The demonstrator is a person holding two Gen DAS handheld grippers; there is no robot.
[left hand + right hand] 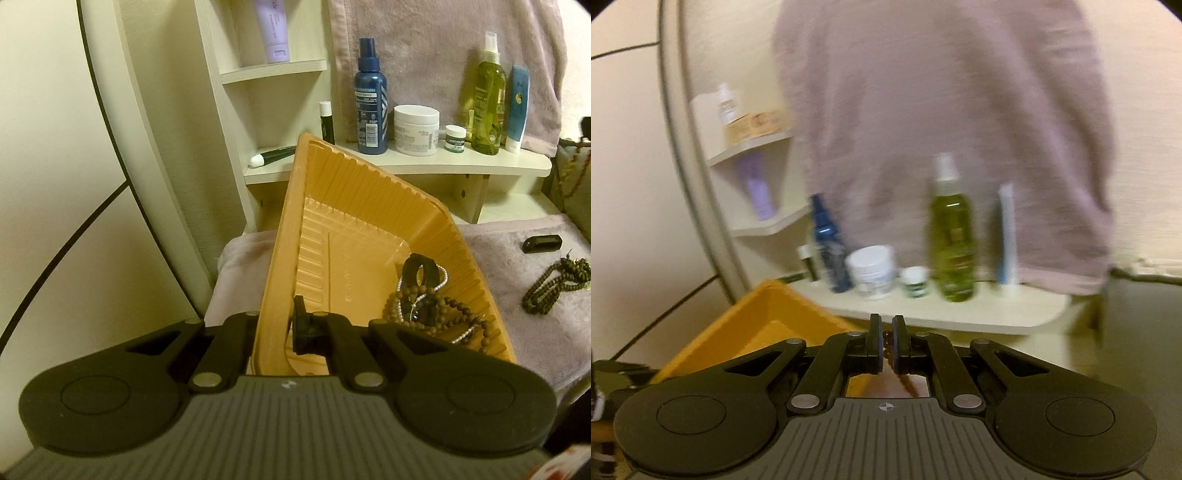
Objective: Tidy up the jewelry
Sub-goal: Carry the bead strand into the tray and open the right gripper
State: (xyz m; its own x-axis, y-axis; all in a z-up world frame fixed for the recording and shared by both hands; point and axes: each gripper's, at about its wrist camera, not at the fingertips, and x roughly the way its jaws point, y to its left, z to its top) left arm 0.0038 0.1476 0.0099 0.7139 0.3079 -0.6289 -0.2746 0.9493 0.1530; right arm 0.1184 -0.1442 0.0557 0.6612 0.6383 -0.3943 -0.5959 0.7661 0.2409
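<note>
While left tongs (275,328) clamp the orange tray (354,206), right tongs (885,345) pinch brown beads (886,338); labels unreadable.

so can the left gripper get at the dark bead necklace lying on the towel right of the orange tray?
Probably not yet: the left gripper is clamped on the orange plastic tray, though the necklace lies unobstructed.

Orange tray (354,206) tilted, one wall pinched. Brown beads (436,314), pearl string (443,277), black band (421,267) piled in low corner. Dark bead string (554,280) on towel beside tray.
</note>
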